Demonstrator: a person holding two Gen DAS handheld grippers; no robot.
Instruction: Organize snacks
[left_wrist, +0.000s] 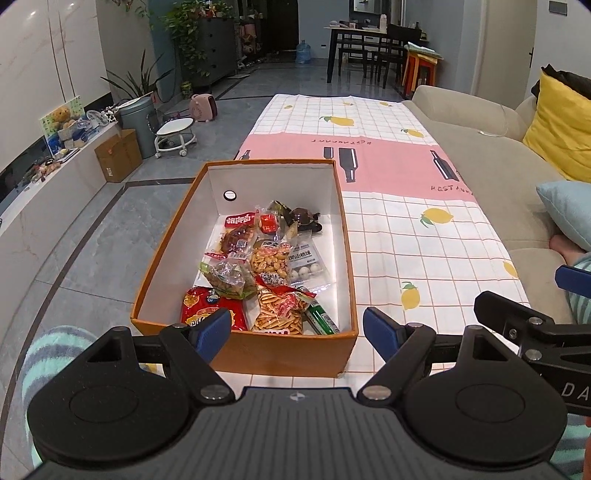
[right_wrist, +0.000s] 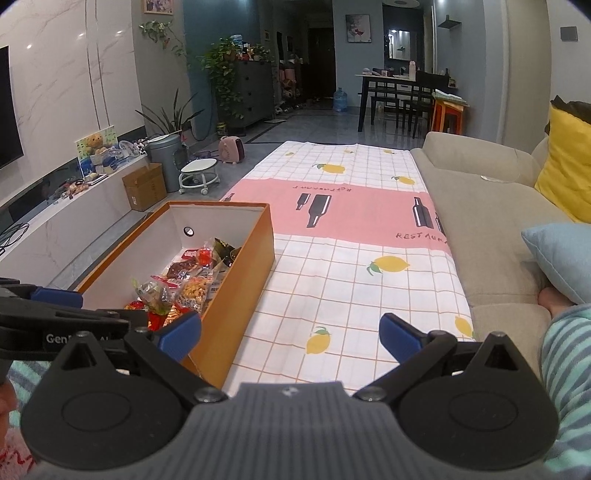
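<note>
An orange cardboard box (left_wrist: 280, 350) with a white inside stands on the table near its left edge; it also shows in the right wrist view (right_wrist: 240, 295). It holds several snack packets (left_wrist: 266, 266), among them a red chip bag (left_wrist: 207, 310), peanuts (left_wrist: 269, 264) and a green tube (left_wrist: 323, 317). My left gripper (left_wrist: 297, 332) is open and empty, just short of the box's near wall. My right gripper (right_wrist: 291, 334) is open and empty over the tablecloth, to the right of the box.
A checked lemon-print tablecloth (right_wrist: 354, 266) covers the long table. A beige sofa (right_wrist: 491, 221) with a yellow cushion (right_wrist: 569, 173) and a blue cushion (right_wrist: 561, 258) runs along the right. A TV bench (left_wrist: 55, 177) and a brown carton (left_wrist: 118, 155) stand left across the floor.
</note>
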